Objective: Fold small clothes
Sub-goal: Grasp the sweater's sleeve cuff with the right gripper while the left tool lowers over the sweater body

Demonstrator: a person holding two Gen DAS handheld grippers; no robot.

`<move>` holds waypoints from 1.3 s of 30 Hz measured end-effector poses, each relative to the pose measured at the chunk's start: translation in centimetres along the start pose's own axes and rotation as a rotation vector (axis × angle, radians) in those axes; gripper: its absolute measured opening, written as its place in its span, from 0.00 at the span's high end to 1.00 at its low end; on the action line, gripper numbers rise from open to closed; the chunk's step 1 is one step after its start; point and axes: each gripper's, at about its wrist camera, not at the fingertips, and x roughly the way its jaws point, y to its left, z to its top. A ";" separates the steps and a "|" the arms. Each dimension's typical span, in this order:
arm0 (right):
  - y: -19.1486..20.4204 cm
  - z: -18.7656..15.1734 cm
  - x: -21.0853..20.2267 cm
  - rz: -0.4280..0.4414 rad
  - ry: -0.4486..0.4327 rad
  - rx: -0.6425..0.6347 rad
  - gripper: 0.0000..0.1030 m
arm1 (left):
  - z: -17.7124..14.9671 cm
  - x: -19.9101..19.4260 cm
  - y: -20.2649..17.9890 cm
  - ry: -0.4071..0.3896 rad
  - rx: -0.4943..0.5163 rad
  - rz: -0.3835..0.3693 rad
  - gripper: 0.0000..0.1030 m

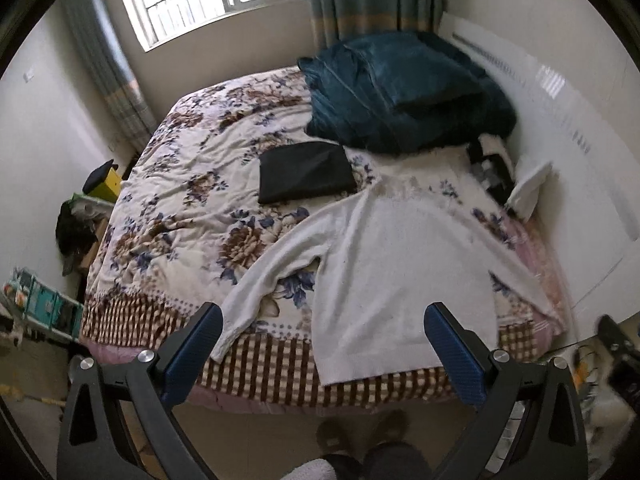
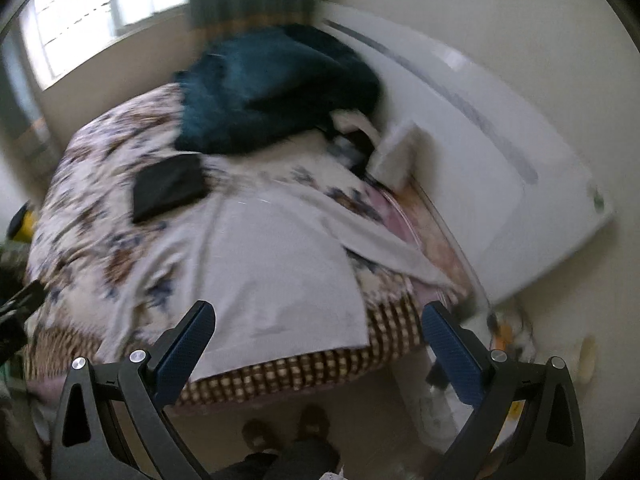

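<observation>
The left gripper (image 1: 322,316) hangs with its jaws spread wide and empty, above the near edge of the bed (image 1: 168,184); the white sweater (image 1: 384,264) lies just ahead of it, flat, hem overhanging the edge, its left sleeve (image 1: 264,280) angling down toward the left finger. That sleeve looks like the sensible first pinch: take the cuff and carry it across the body without dragging the rest. The right gripper (image 2: 318,316) is likewise agape and holding nothing, the sweater's body straight ahead, the other sleeve (image 2: 384,244) trailing beyond its right finger. The knit looks soft, smooth and pale.
</observation>
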 end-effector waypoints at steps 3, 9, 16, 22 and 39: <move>-4.8 -0.4 7.3 -0.052 0.077 0.117 0.00 | 0.4 5.6 -2.6 0.068 0.006 -0.001 0.00; -17.2 -2.2 23.1 -0.085 0.209 0.402 0.07 | 0.6 16.3 -9.7 0.171 0.048 0.045 0.00; -32.5 -7.1 40.4 -0.073 0.290 0.849 0.36 | -0.6 29.9 -17.0 0.334 0.076 0.081 0.00; -42.7 -12.1 50.6 -0.017 0.252 1.279 0.36 | -2.7 38.9 -21.2 0.456 0.072 0.114 0.00; -43.6 -8.2 48.1 -0.101 -0.038 1.077 0.92 | -3.0 43.3 -25.9 0.478 0.126 0.100 0.00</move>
